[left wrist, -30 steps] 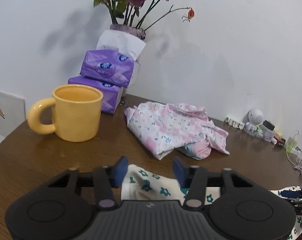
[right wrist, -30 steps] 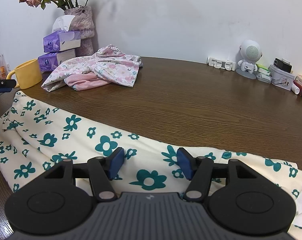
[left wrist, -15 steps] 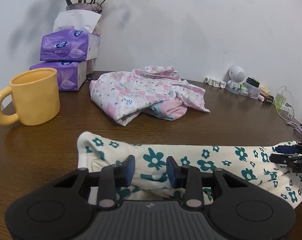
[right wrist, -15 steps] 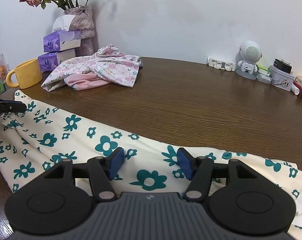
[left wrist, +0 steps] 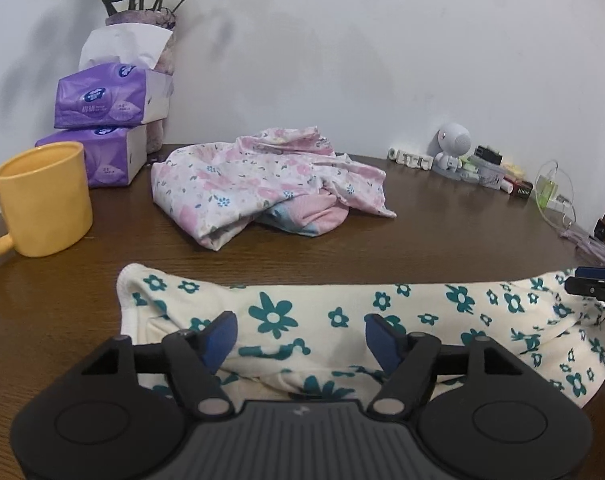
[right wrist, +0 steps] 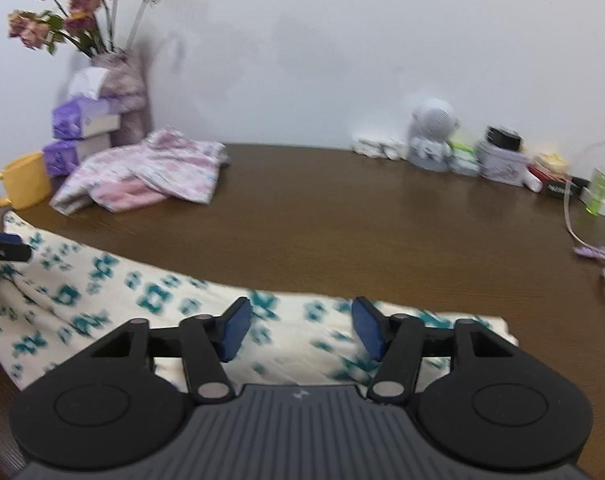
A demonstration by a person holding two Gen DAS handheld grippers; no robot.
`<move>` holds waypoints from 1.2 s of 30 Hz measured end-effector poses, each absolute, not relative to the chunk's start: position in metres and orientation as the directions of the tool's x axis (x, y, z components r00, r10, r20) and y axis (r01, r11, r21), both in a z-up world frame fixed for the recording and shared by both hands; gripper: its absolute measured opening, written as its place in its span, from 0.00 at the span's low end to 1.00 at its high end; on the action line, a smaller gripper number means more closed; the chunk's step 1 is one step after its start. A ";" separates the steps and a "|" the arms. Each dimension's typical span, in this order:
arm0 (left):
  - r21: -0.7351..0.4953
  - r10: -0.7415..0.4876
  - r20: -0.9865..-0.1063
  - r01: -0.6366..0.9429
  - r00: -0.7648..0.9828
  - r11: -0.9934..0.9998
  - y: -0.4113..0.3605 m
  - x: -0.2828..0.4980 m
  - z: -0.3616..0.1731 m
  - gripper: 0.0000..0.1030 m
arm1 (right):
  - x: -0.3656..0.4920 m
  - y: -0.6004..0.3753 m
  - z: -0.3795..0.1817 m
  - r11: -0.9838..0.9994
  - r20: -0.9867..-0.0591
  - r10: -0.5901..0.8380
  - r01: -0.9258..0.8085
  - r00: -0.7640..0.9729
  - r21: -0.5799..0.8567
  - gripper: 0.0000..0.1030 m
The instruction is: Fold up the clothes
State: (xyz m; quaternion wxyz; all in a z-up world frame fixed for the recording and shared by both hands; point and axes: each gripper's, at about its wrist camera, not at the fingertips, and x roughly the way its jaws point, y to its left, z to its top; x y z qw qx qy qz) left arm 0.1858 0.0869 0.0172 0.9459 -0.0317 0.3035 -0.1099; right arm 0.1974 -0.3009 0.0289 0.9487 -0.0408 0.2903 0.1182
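Soft matt cloth garment (left wrist: 382,312), glossy wood-grain table (left wrist: 442,240), glazed yellow mug (left wrist: 42,200)

Ahead of the left gripper (left wrist: 301,338), bare table (left wrist: 442,240) is seen just beyond the cream floral garment (left wrist: 342,312), but the way is blocked farther ahead by the pink clothes pile (left wrist: 258,184) and ahead-left by the yellow mug (left wrist: 42,200) and tissue packs (left wrist: 106,128). Ahead of the right gripper (right wrist: 298,330), a wide stretch of wood is left free up to the wall, hemmed ahead-right by the desk clutter (right wrist: 498,160) and cables (right wrist: 598,256).
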 end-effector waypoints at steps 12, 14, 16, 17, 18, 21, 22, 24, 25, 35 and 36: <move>0.012 -0.088 -0.589 0.117 0.803 0.993 0.072 0.184 0.016 0.50 | 0.201 -0.311 0.013 0.959 -0.609 0.189 -0.278 0.771 -0.055 0.37; 0.018 -0.081 -0.590 0.114 0.804 0.993 0.072 0.184 0.016 0.48 | 0.201 -0.313 0.013 0.955 -0.611 0.201 -0.291 0.766 -0.051 0.37; 0.024 -0.075 -0.590 0.110 0.804 0.994 0.072 0.184 0.016 0.48 | 0.199 -0.317 0.015 0.955 -0.614 0.208 -0.294 0.762 -0.042 0.36; 0.028 -0.072 -0.591 0.110 0.804 0.994 0.072 0.184 0.016 0.48 | 0.197 -0.320 0.016 0.956 -0.614 0.205 -0.291 0.762 -0.043 0.36; 0.031 -0.069 -0.591 0.109 0.804 0.994 0.071 0.184 0.016 0.48 | 0.195 -0.322 0.016 0.956 -0.614 0.202 -0.289 0.763 -0.044 0.36; 0.030 -0.064 -0.591 0.101 0.804 0.994 0.070 0.184 0.016 0.48 | 0.190 -0.331 0.017 0.962 -0.615 0.183 -0.267 0.767 -0.048 0.36; 0.029 -0.063 -0.591 0.099 0.804 0.995 0.070 0.184 0.016 0.48 | 0.189 -0.335 0.018 0.964 -0.616 0.183 -0.262 0.766 -0.038 0.36; 0.030 -0.059 -0.592 0.095 0.804 0.995 0.069 0.184 0.016 0.48 | 0.187 -0.339 0.019 0.968 -0.614 0.189 -0.250 0.767 -0.015 0.36; 0.031 -0.057 -0.592 0.094 0.804 0.995 0.069 0.184 0.016 0.48 | 0.185 -0.339 0.021 0.969 -0.612 0.192 -0.246 0.768 -0.004 0.36; 0.016 -0.053 -0.590 0.078 0.805 0.997 0.070 0.183 0.016 0.48 | 0.178 -0.295 0.021 0.922 -0.610 0.327 -0.386 0.722 0.037 0.28; 0.013 -0.055 -0.590 0.078 0.805 0.997 0.070 0.183 0.016 0.48 | 0.177 -0.294 0.018 0.923 -0.612 0.315 -0.384 0.725 0.020 0.27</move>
